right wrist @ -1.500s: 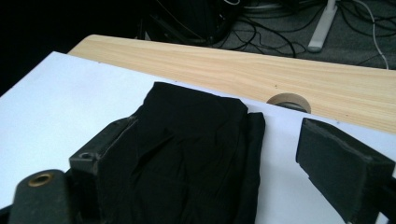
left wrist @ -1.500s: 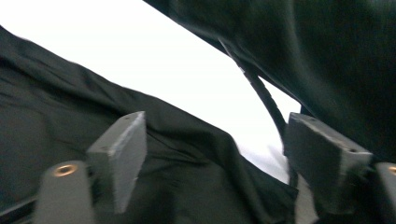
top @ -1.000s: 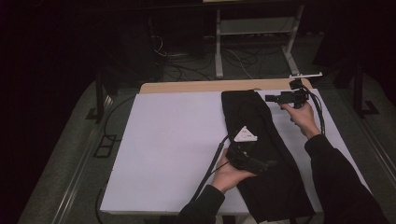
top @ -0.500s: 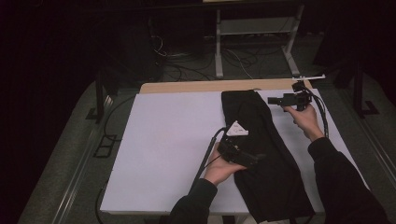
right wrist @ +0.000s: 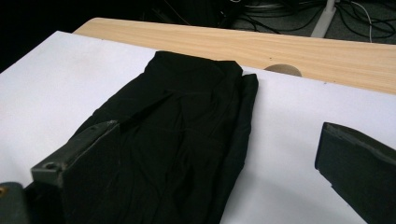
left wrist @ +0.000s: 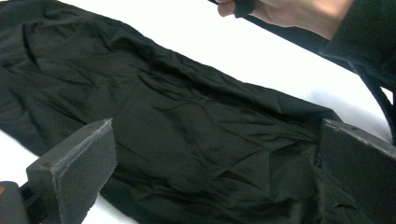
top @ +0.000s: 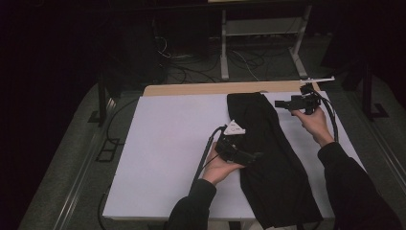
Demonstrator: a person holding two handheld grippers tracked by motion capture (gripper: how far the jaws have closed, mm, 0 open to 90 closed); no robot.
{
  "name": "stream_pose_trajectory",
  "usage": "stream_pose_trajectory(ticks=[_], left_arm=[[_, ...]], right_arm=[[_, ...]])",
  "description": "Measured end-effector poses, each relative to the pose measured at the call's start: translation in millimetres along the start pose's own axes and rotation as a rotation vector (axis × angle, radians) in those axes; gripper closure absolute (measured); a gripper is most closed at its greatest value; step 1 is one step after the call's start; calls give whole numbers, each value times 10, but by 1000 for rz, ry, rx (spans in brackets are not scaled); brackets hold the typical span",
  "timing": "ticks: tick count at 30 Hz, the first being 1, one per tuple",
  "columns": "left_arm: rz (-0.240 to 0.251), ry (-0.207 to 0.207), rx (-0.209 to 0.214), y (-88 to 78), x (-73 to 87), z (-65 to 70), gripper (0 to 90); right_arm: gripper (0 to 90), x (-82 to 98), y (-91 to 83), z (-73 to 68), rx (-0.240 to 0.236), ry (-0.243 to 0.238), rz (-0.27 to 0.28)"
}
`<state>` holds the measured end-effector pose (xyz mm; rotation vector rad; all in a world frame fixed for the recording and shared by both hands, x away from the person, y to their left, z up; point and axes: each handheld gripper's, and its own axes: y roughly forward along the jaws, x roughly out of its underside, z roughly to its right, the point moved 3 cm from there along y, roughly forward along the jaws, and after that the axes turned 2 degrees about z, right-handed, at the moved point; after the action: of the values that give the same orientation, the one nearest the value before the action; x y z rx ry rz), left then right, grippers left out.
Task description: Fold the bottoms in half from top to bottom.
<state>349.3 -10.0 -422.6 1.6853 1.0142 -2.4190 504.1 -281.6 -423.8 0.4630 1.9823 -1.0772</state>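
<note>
A long black garment (top: 268,153) lies folded lengthwise on the right half of the white table cover (top: 167,143), running from the far edge to the near edge. My left gripper (top: 256,155) hovers at the garment's left edge near its middle, jaws open, with wrinkled black cloth (left wrist: 196,121) below them. My right gripper (top: 278,103) is held at the garment's far right side, pointing left, also open. In the right gripper view the garment's far end (right wrist: 187,107) lies between and beyond the jaws. Neither gripper holds anything.
A wooden table edge (top: 201,89) shows beyond the white cover, with a round hole (right wrist: 286,70) in it. Behind the table stand a metal frame (top: 261,33) and cables on a dark floor. The person's right hand (left wrist: 299,11) appears in the left gripper view.
My left gripper has moved left and slightly toward me, from over the garment's middle to its left edge. The right gripper has stayed almost in place near the far right.
</note>
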Motion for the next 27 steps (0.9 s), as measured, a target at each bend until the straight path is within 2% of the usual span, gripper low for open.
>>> stream_pose_trajectory(ticks=[7,9,19,23,27], left_arm=[[10,-6,-28,-32,-18,-127,0],[7,-5,-22,-42,-29,-155,0],[-31,49,-33,-118,-152,-281,0],[-25,47,-9,-149,-219,-329,0],[-28,58,-9,-165,-298,-373,0]], right_arm=[[4,-4,-17,-63,-12,-24,-4],[4,-9,-26,-83,-16,-31,-6],[4,-27,-54,-147,-25,-54,-11],[4,-24,-48,-153,-28,-56,-17],[4,-19,-38,-160,-27,-57,-23]])
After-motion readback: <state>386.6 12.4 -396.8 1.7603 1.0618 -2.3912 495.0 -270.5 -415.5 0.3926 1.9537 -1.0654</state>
